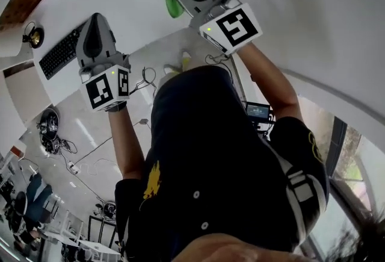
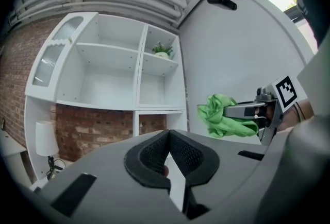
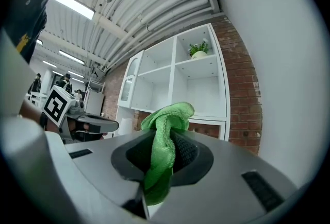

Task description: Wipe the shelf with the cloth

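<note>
**Q:** So where's the cloth (image 3: pixel 164 133) at?

**A:** It's bright green, bunched up, and pinched in the right gripper (image 3: pixel 172 140). Both pads are clamped on it. One fold pokes up past the tips and a tail hangs down toward the camera. It's well apart from the shelf (image 3: pixel 192 81) and not touching any board. In the left gripper view it sits off to the right of the shelf, in front of a plain white wall.

**Q:** And the left gripper (image 2: pixel 168 139)?

**A:** Its jaws are together with nothing between them. It faces the shelf from well back, lined up with the bottom edge of the lower compartments.

**Q:** Anything on the shelf itself?

**A:** There's a small potted plant (image 2: pixel 163 51) in the top right compartment. A brick wall (image 2: pixel 95 125) shows under the shelf's lower boards, and a white lamp (image 2: pixel 45 138) stands by its lower left corner.

**Q:** Any labels or text you can read?

**A:** Not really. Each gripper has a marker cube (image 1: pixel 231 27) with black-and-white square patterns, but those are blocky code shapes, not words. The person's dark shirt (image 1: pixel 228 182) has a yellow emblem (image 1: pixel 151 179) on it, too small to make out. The head view also shows a black keyboard (image 1: pixel 60 53), and its key print is far too tiny to read.
</note>
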`<state>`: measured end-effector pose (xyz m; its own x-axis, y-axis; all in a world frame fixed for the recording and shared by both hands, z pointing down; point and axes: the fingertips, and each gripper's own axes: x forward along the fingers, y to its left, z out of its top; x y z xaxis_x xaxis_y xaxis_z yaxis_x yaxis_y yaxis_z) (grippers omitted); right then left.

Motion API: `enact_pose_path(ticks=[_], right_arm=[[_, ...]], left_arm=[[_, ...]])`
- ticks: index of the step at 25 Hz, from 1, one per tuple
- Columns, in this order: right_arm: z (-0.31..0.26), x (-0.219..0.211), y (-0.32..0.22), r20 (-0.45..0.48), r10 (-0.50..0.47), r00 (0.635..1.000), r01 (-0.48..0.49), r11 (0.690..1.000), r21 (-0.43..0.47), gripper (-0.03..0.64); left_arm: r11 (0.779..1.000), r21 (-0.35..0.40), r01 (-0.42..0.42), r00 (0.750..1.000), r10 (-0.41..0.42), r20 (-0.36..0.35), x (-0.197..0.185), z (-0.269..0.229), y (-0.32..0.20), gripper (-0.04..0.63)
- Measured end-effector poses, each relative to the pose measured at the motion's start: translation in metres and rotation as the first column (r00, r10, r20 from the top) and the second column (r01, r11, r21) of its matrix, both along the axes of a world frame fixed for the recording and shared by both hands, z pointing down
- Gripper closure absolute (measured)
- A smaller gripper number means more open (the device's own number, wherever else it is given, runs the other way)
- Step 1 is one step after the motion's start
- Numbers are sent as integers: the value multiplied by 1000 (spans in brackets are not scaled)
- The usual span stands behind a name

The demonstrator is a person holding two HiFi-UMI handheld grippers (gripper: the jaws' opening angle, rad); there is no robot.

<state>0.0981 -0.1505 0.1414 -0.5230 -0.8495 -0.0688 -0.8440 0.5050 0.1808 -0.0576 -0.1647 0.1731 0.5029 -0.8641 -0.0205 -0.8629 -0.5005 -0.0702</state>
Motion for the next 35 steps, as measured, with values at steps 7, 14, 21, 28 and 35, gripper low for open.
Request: enact_pose_path(ticks=[7,14,21,28,35], right_arm=[[-4,21,19,-28,38,999,-38,999,16,575],[-1,15,25,-46,43,998,-43,999,15,575],[-8,1,24,-59,30,998,-29,999,25,575],[-9,1,23,-47,13,999,-12,1000,29,575],[-9,1,21,-46,8,999,-7,1000,26,575]], left_arm=[[996,-28,-84,996,84,21,27,18,23,578],[996,-30,-80,997,80,0,26,22,25,577],[997,-2,-72,997,72,-15,17,8,25,577],[999,5,-43,999,43,-16,12,4,24,577],[999,5,-46,999,46,-18,16,4,25,577]])
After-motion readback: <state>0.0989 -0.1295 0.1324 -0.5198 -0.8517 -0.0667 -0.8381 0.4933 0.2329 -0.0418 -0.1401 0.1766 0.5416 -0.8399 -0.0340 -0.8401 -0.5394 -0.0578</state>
